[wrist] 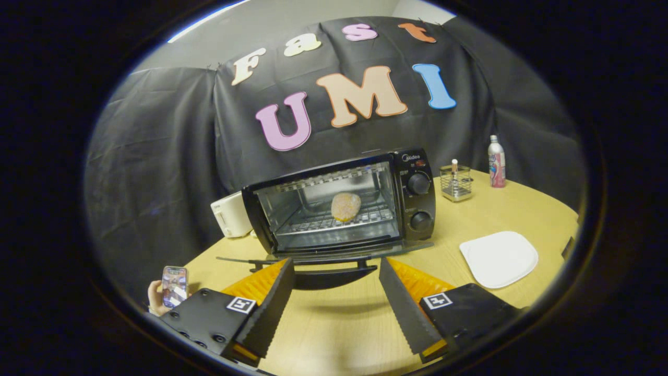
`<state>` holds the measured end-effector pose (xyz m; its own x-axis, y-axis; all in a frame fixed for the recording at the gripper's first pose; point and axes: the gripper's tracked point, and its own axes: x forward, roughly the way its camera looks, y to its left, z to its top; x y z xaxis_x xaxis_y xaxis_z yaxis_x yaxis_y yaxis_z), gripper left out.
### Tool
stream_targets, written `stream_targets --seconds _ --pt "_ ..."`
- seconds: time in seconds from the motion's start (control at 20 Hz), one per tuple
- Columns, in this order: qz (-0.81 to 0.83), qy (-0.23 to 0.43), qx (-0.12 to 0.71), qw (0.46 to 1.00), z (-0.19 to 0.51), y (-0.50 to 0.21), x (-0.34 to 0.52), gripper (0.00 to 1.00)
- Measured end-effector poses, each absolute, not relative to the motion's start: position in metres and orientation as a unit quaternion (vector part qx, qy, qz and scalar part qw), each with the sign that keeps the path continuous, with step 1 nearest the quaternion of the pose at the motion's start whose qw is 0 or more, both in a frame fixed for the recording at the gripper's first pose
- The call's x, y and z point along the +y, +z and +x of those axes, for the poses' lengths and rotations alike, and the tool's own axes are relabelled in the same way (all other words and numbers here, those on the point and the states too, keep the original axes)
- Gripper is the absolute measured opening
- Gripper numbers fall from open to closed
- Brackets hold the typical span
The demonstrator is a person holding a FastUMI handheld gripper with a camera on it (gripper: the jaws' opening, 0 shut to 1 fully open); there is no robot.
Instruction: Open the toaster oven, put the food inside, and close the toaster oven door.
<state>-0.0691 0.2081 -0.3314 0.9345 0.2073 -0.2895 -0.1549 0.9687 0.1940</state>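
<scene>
A black toaster oven (412,203) stands on the wooden table (339,324) straight ahead of my fingers. Its glass door (323,257) hangs fully down and flat, with the dark handle (334,277) lying between my two fingertips. Inside, a round breaded piece of food (345,206) rests on the wire rack (339,223). My gripper (334,271) is open, fingers wide apart on either side of the handle, pressing on nothing.
An empty white plate (499,258) lies right of the fingers. A wire holder (455,183) and a bottle (496,162) stand behind it. A white appliance (231,214) sits left of the oven. A hand holds a phone (174,286) at the near left.
</scene>
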Motion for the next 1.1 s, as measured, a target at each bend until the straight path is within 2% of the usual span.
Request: stream_targets --seconds 0.65,1.1 --pt "0.091 0.097 0.1 0.986 0.004 -0.267 0.219 1.0" --pt "0.022 0.064 0.068 0.995 0.061 -0.238 0.228 1.0"
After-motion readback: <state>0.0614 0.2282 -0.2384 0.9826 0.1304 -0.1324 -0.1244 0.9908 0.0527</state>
